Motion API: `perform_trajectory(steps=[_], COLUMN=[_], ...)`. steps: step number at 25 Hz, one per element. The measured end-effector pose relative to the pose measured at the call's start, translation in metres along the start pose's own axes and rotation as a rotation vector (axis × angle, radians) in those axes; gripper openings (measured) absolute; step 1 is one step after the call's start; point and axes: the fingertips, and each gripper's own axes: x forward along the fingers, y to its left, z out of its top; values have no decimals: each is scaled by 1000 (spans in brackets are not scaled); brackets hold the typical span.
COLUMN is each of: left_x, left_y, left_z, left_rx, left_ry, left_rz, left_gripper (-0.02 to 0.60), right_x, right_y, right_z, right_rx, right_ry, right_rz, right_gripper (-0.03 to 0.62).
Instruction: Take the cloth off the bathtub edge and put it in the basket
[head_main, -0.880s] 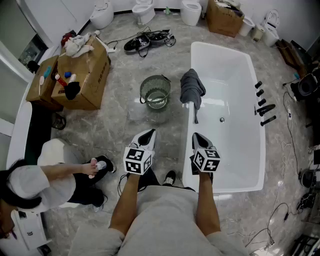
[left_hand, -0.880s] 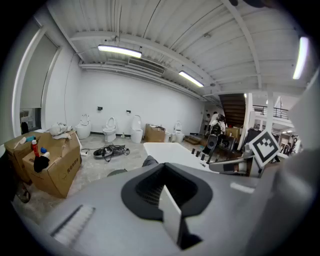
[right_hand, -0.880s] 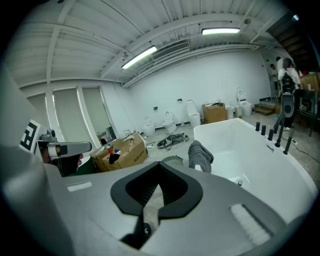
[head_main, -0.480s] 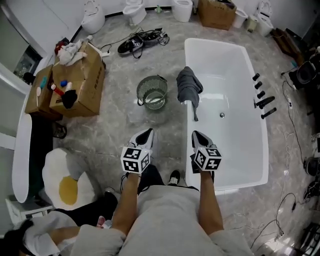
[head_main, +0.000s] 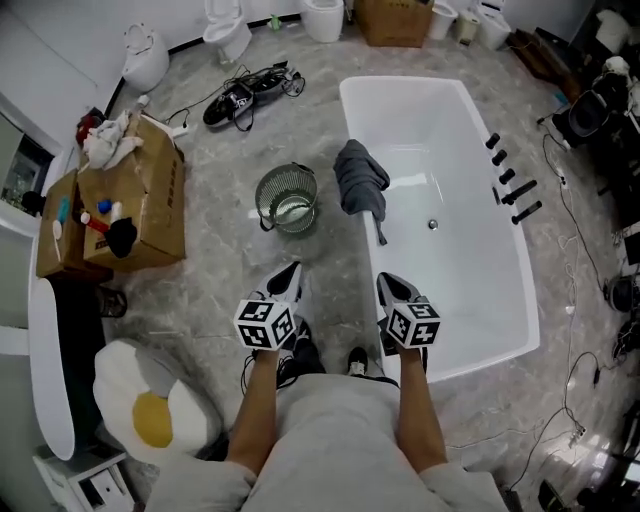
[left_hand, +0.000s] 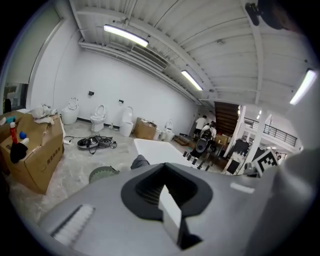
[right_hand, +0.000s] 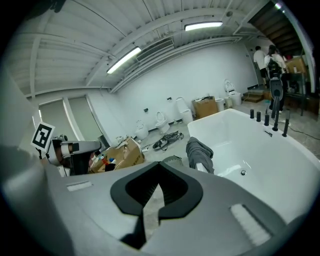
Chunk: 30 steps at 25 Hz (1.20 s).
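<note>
A dark grey cloth (head_main: 358, 178) hangs over the left edge of the white bathtub (head_main: 470, 362). A round wire basket (head_main: 287, 198) stands on the floor just left of it. My left gripper (head_main: 291, 270) is shut and empty above the floor, short of the basket. Level with it, my right gripper (head_main: 386, 282) is shut and empty by the tub's near left edge, well short of the cloth. The left gripper view shows the cloth (left_hand: 140, 161) and basket (left_hand: 103, 173) beyond shut jaws. The right gripper view shows the cloth (right_hand: 200, 151) on the tub (right_hand: 260, 150) ahead.
Open cardboard boxes (head_main: 140, 190) with bottles stand at the left, and an egg-shaped cushion (head_main: 150, 405) lies at the lower left. Black cables and gear (head_main: 240, 95) lie on the floor behind the basket. Toilets (head_main: 225, 20) line the back wall. Black taps (head_main: 510, 180) sit on the tub's right rim.
The crouching person at the lower left has gone out of view, uncovering the egg-shaped cushion. The head view has shifted. Both grippers stay shut, side by side.
</note>
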Motion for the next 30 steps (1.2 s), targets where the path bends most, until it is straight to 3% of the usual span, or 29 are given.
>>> perform_trajectory(steps=[3, 9, 15, 21, 30], left_x=[4, 7, -5, -16, -10], left_y=[22, 80, 133, 174, 206], left_z=[22, 44, 36, 31, 48], left_rx=[-1, -31, -75, -94, -100], left_ry=[-3, -24, -18, -9, -30], left_rz=[-29, -68, -96, -85, -79], left_gripper=[55, 55, 55, 56, 55], right_x=[12, 52, 80, 119, 155], right_y=[10, 37, 57, 93, 90], right_z=[9, 13, 16, 4, 15], right_rx=[25, 7, 34, -50, -33], right_ry=[-28, -18, -31, 23, 6], right_rz=[-59, -41, -75, -50, -71], right_gripper=[-2, -2, -2, -2, 35])
